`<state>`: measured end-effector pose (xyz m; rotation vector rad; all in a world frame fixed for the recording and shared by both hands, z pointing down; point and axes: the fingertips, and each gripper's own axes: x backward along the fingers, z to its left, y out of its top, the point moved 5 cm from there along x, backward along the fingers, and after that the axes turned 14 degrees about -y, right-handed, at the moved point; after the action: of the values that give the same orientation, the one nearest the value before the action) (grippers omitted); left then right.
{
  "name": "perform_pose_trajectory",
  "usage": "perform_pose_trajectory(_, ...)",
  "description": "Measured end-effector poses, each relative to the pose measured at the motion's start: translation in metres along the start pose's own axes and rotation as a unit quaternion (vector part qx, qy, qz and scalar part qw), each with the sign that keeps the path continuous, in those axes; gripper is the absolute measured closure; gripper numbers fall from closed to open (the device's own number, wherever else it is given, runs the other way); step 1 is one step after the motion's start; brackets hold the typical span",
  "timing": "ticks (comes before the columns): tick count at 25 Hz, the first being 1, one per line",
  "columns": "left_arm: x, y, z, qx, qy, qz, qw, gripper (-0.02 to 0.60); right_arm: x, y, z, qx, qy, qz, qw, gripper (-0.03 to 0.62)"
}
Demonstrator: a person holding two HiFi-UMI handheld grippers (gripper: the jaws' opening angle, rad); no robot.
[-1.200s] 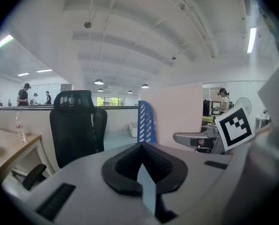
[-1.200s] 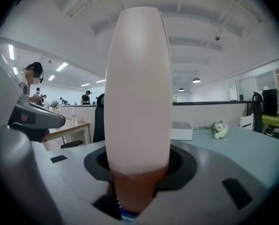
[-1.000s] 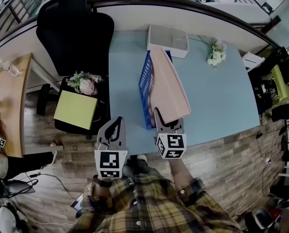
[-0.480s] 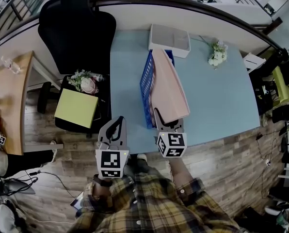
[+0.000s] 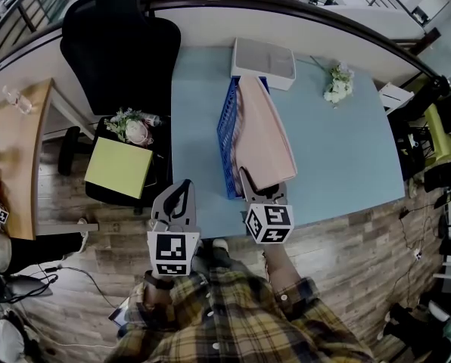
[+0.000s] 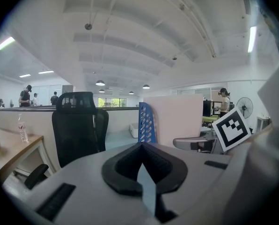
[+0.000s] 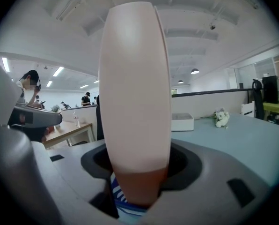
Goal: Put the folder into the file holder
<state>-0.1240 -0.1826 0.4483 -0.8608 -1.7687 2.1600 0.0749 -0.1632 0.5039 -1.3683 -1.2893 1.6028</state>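
A pink folder (image 5: 263,138) stands on edge in the blue file holder (image 5: 225,138) on the light blue table (image 5: 346,150), leaning to the right. My right gripper (image 5: 257,191) is at the folder's near lower corner. Its jaws have just been opening, and the folder (image 7: 135,93) still stands between them with a gap on each side. Blue stripes of the holder (image 7: 118,193) show below the folder. My left gripper (image 5: 181,191) hangs off the table's near edge, left of the holder, shut and empty. From it, the holder (image 6: 146,123) and folder (image 6: 179,118) appear ahead to the right.
A white tray (image 5: 263,60) sits behind the holder at the table's far edge. White flowers (image 5: 337,83) lie at the back right. A black office chair (image 5: 116,48) stands left of the table, with a yellow-green pad (image 5: 118,169) and a bouquet (image 5: 131,129) below it.
The right gripper's marker cube has rolled a little. The folder, the holder and the left gripper keep their places.
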Motion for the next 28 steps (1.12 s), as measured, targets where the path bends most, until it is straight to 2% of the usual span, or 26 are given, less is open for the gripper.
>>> perform_pose_trajectory(14, 0.008, 0.005, -0.016, -0.009, 0.007, -0.013, 0.9999, 0.591, 0.017, 0.006, -0.008, -0.015, 0.011, -0.006, 1.000, 0.352)
perform_pose_trajectory(28, 0.024, 0.007, -0.048, -0.015, 0.004, -0.017, 0.9997, 0.591, 0.059, 0.012, -0.020, -0.022, 0.029, -0.014, 0.999, 0.352)
